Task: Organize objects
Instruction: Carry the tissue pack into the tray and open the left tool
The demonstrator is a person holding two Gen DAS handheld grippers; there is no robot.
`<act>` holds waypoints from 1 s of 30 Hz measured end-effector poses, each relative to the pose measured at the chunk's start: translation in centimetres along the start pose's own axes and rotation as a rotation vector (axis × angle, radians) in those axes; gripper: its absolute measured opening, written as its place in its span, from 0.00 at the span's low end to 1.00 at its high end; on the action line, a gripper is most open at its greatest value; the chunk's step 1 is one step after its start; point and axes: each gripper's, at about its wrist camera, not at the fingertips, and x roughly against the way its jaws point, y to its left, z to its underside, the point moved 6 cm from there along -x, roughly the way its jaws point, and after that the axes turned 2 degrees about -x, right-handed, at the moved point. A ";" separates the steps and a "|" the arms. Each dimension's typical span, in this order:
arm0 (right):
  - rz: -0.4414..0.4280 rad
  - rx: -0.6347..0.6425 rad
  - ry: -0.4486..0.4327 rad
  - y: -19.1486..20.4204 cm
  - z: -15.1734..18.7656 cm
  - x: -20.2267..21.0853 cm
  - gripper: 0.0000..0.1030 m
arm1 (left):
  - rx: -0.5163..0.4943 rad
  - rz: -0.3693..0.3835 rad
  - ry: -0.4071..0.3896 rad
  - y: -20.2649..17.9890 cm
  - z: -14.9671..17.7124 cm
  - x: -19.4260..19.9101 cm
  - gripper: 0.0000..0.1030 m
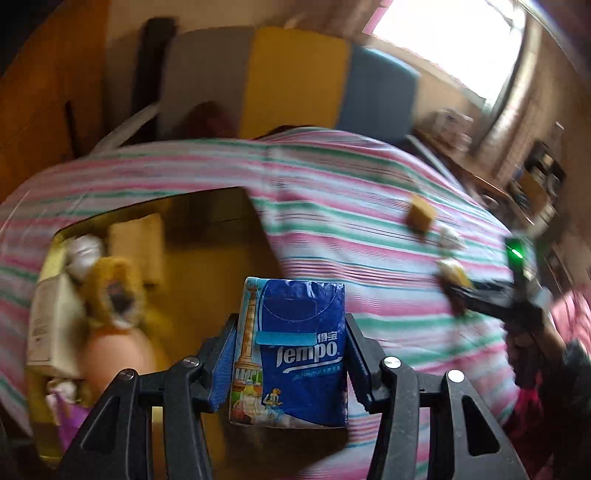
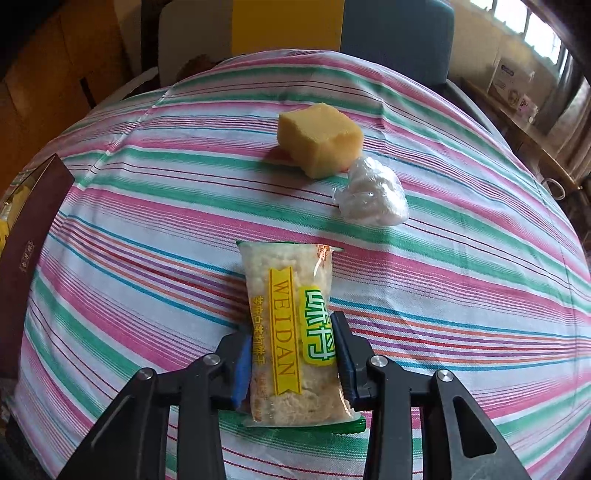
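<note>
My left gripper is shut on a blue Tempo tissue pack, held up above the striped tablecloth beside an open yellow-lined box. In the box lie a plush toy, a white carton and other items. My right gripper is shut on a clear snack packet with a yellow WEIDAN label, which lies on the cloth. In the blurred left wrist view the right gripper shows far right, pointing at the cloth.
A yellow sponge block and a crumpled clear plastic bag lie on the striped tablecloth beyond the snack packet. The box's dark outer wall stands at the left edge. A chair back in grey, yellow and blue is behind the table.
</note>
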 end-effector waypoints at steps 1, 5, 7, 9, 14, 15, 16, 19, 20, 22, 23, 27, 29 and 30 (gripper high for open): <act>0.003 0.003 -0.001 0.0 0.0 0.0 0.38 | 0.029 0.001 0.010 1.1 -0.4 -0.4 0.51; 0.009 0.007 -0.001 0.1 0.0 0.0 0.38 | 0.088 -0.031 0.012 4.1 -2.7 -1.9 0.51; 0.013 0.010 -0.002 0.2 0.0 0.0 0.38 | 0.098 -0.052 0.019 5.2 -4.1 -3.4 0.51; 0.018 0.018 -0.002 0.2 0.0 0.0 0.38 | 0.113 -0.051 0.028 5.8 -4.9 -4.7 0.51; 0.019 0.021 0.000 0.2 0.0 0.0 0.38 | 0.100 -0.100 0.068 7.3 -6.9 -9.0 0.51; 0.019 0.022 0.000 0.2 0.0 0.1 0.38 | 0.108 -0.121 0.074 7.9 -7.1 -9.9 0.51; 0.018 0.022 0.000 0.2 0.0 0.1 0.38 | 0.107 -0.135 0.077 8.1 -7.2 -10.4 0.52; 0.017 0.024 0.001 0.2 0.0 0.0 0.38 | 0.097 -0.183 0.113 9.0 -7.0 -12.3 0.53; 0.015 0.023 0.001 0.2 -0.1 0.0 0.38 | 0.109 -0.169 0.119 9.1 -6.9 -12.5 0.55; 0.014 0.023 0.001 0.3 0.0 0.1 0.38 | 0.121 -0.171 0.111 9.4 -7.0 -12.2 0.63; 0.014 0.024 0.001 0.2 -0.1 0.0 0.38 | 0.123 -0.175 0.100 9.4 -7.0 -11.7 0.66; 0.014 0.025 0.001 0.2 -0.4 -0.2 0.39 | 0.081 -0.190 0.039 8.6 -7.1 -8.7 0.67; 0.015 0.026 0.000 0.2 -0.3 -0.2 0.39 | 0.062 -0.192 0.000 7.9 -6.9 -6.8 0.68; 0.016 0.027 -0.001 0.2 -0.3 -0.2 0.39 | 0.047 -0.202 -0.019 7.4 -6.6 -5.7 0.68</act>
